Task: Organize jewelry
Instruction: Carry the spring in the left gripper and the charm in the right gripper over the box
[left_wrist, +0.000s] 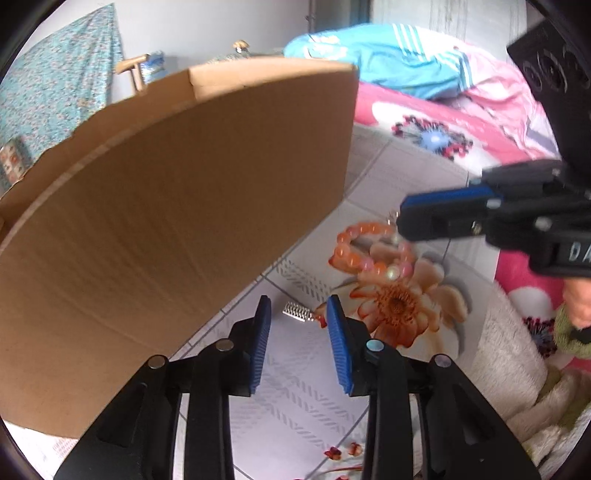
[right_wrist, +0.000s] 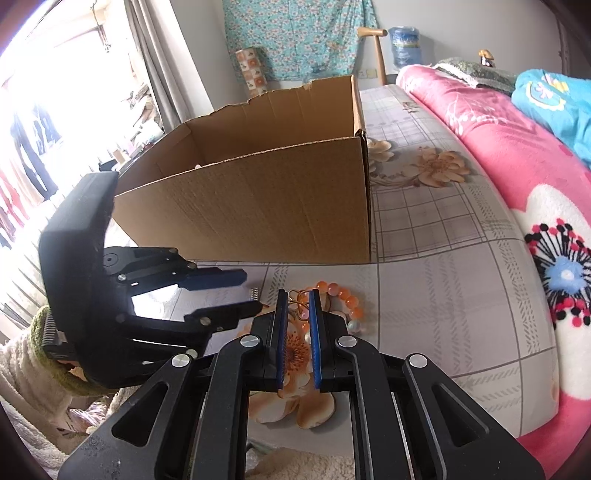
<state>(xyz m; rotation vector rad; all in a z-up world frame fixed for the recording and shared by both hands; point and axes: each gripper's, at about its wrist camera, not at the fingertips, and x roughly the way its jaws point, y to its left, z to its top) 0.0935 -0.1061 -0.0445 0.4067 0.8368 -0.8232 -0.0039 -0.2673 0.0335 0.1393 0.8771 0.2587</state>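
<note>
A small silver coiled piece (left_wrist: 295, 313) (right_wrist: 254, 293) lies on the flowered sheet between the tips of my left gripper (left_wrist: 298, 306) (right_wrist: 253, 291), which stands open, its pads clear of the piece. An orange beaded bracelet (left_wrist: 364, 254) (right_wrist: 345, 297) with a pearl bead rests on the sheet to the right of it. My right gripper (right_wrist: 298, 295) (left_wrist: 400, 221) sits at the bracelet's edge with its jaws nearly together on a thin gold wire piece (right_wrist: 296, 300) (left_wrist: 392, 217).
A large open cardboard box (left_wrist: 177, 206) (right_wrist: 258, 199) stands just behind and left of the jewelry. A pink flowered blanket (right_wrist: 517, 177) (left_wrist: 424, 110) and a blue garment (left_wrist: 399, 62) lie piled on the right. A fleecy sleeve (right_wrist: 22, 373) is on the hand holding the left gripper.
</note>
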